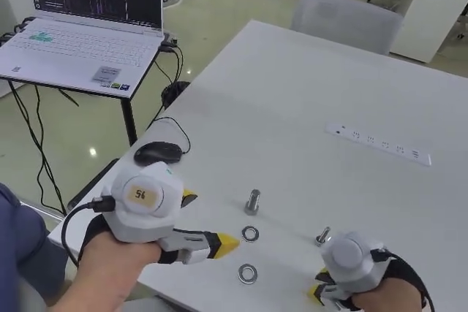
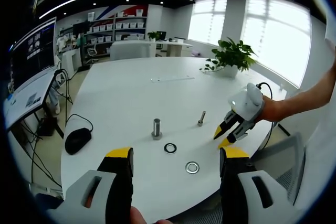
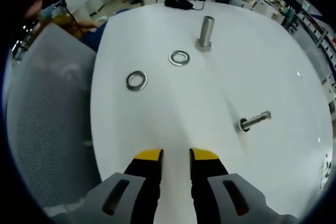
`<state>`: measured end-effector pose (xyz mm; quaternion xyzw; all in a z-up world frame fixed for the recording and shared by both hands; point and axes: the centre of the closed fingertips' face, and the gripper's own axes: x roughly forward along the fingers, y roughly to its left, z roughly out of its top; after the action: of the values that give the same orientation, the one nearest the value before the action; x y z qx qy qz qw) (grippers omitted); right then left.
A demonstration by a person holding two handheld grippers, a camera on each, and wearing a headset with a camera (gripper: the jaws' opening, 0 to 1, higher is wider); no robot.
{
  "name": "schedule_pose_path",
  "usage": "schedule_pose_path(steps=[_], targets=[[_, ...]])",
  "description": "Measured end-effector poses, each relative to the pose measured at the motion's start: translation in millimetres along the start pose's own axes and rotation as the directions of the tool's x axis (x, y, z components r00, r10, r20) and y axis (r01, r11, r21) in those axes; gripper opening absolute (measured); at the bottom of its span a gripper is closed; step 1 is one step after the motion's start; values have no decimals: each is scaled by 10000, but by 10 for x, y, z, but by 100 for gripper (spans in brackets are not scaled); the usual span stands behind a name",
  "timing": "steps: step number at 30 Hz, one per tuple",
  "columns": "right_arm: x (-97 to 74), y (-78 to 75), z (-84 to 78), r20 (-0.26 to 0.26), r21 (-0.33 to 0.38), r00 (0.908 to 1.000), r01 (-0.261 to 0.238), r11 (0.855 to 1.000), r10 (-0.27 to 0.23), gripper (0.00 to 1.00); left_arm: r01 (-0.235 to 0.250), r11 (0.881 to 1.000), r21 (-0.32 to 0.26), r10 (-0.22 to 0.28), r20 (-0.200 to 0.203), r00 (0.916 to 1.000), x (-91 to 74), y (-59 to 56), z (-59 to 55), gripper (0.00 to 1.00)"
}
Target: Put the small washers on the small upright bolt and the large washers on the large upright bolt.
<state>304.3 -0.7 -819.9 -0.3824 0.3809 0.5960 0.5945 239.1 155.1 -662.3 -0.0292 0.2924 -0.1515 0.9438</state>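
Hovering left tongs [image 2: 176, 153] spread, empty | right tongs [image 3: 176, 153] narrowly parted | mouse [image 1: 157, 153], power strip [image 1: 378, 144] apart from washers [image 1: 250, 234]

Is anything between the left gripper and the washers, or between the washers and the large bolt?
Nothing visible does. Bare table lies between the open left gripper and the near washer and far washer, and between those and the large bolt.

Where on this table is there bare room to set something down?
The widest bare stretch of table lies beyond the large bolt, between the mouse and the power strip. A smaller patch sits between the power strip and the small bolt. The near edge is crowded: two washers, both bolts, left tool, right tool.
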Motion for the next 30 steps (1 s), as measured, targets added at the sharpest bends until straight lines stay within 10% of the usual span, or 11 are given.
schedule_pose_path(steps=[14,30], targets=[[323,-98,951,744,-664,9967,-291,9974,340,24,-167,9997,-157,169,132,9998,-48,60,-3,66],[586,-339,1146,425,-883,9969,-625,9941,665,30,-126,9993,-362,134,214,9997,-26,54,-26,66]])
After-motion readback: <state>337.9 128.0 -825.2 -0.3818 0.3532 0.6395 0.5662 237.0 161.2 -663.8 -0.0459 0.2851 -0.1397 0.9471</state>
